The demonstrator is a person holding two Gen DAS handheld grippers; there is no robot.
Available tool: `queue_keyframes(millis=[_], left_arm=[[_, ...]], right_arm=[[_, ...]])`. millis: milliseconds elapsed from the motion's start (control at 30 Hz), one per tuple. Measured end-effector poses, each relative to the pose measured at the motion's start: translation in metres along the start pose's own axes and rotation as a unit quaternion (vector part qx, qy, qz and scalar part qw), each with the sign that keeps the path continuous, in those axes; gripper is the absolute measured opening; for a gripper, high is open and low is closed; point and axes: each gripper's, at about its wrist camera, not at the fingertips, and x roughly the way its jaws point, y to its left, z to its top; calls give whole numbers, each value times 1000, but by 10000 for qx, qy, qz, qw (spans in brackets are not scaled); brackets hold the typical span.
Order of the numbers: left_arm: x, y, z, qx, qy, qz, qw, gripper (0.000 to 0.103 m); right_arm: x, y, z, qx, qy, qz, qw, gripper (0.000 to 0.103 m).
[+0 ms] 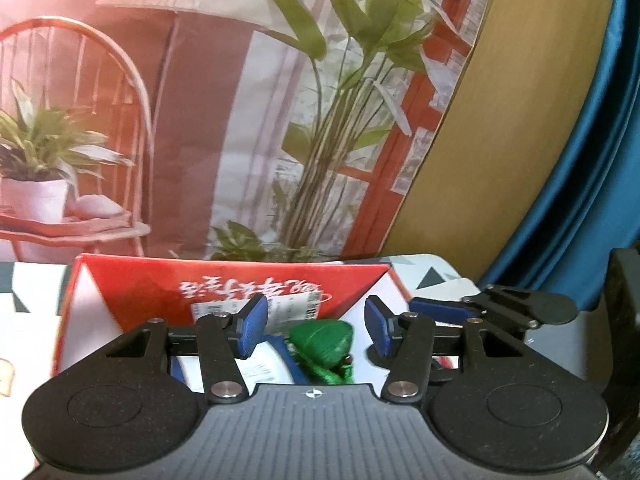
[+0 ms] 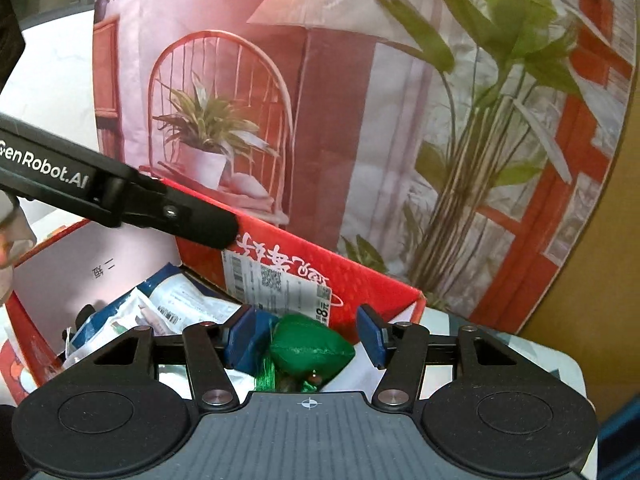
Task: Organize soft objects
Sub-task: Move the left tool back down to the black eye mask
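Observation:
A green stuffed pouch with a green tassel (image 1: 322, 346) lies in an open red cardboard box (image 1: 224, 280), beside blue and white soft packets (image 2: 168, 308). My left gripper (image 1: 316, 326) is open over the box, its blue pads either side of the pouch without touching it. My right gripper (image 2: 310, 334) is open too; the pouch (image 2: 312, 350) lies between its pads, close to the left pad. The left gripper's black body (image 2: 120, 196) crosses the right wrist view above the box's far wall (image 2: 320, 272).
A printed backdrop of a chair, lamp and plants (image 2: 320, 100) hangs right behind the box. A brown panel (image 1: 520, 100) and a blue curtain (image 1: 592, 180) are at the right. The box stands on a white patterned table (image 1: 436, 276).

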Motion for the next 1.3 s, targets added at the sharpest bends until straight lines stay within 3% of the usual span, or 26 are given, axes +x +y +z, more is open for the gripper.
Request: queue_keyframes(millis=[167,400,767,1033,1300], left_arm=[[-30,3,-12,176,-92,306,9993,56],[-91,12,-44,189,-259,682,9972,56],[-145,28,-121,-546,-137,1016,9932,56],[-150,23,-168,-740,58,1020,9920,56],[-133,12,-204,-728,566,918,9915,57]], right_arm=[[-18,7,-8,135,-88,8,9999,53],[-64,18,-26,653,-528,114,9964,53],[-121,53,-74,957,-912,302,9908,53],[-118,84,-118,988,-441,570,9925,53],[-100,106,-161,903,114,585,9941,52]])
